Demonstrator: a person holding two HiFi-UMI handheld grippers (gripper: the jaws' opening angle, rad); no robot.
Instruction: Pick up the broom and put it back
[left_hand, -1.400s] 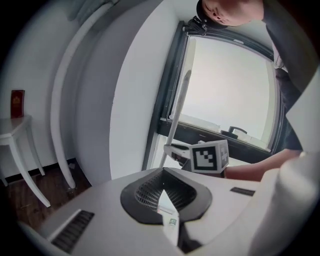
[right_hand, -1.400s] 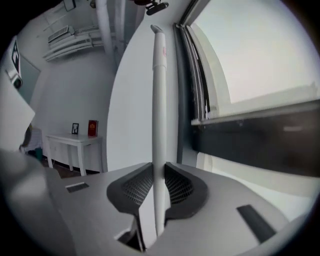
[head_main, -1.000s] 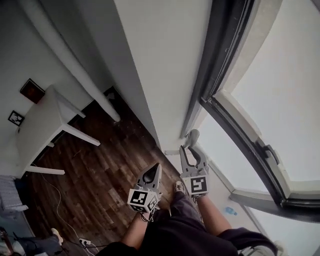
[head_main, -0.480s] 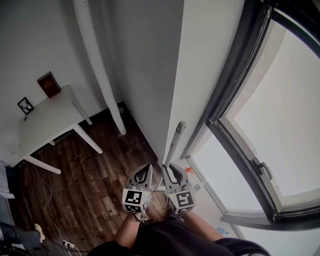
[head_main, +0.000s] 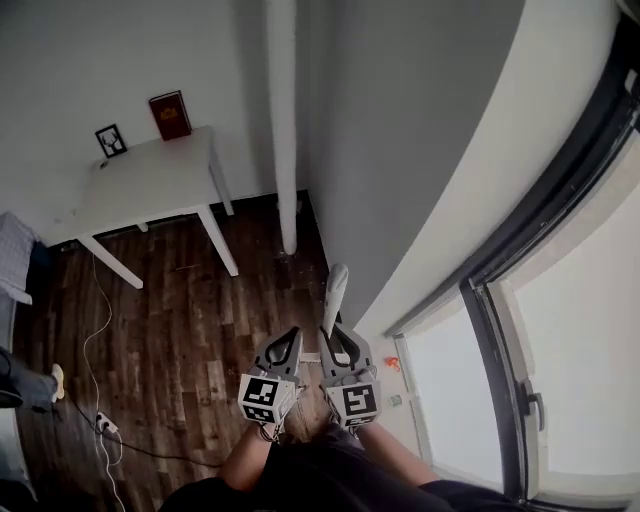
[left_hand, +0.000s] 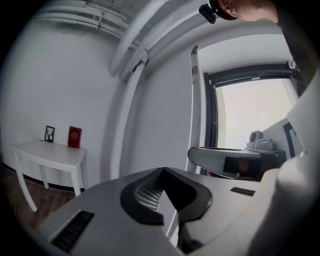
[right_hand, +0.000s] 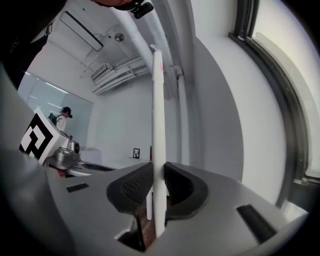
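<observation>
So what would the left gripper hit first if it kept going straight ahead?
The left gripper would probably meet the grey wall, just right of the white pipe; depth is unclear.

You stand over a dark wood floor (head_main: 180, 320) in a corner of white walls (head_main: 420, 130). A white table (head_main: 150, 185) sits against the far wall, with a red book (head_main: 170, 114) and a small frame (head_main: 110, 139) propped on it. A white pipe (head_main: 283, 130) rises nearby. On your right, a dark-framed window (head_main: 580, 330) glows with daylight.

White table (head_main: 150, 185) bears red book (head_main: 170, 114), small frame (head_main: 110, 140); cable (head_main: 85, 350) on floor (head_main: 190, 330).
</observation>
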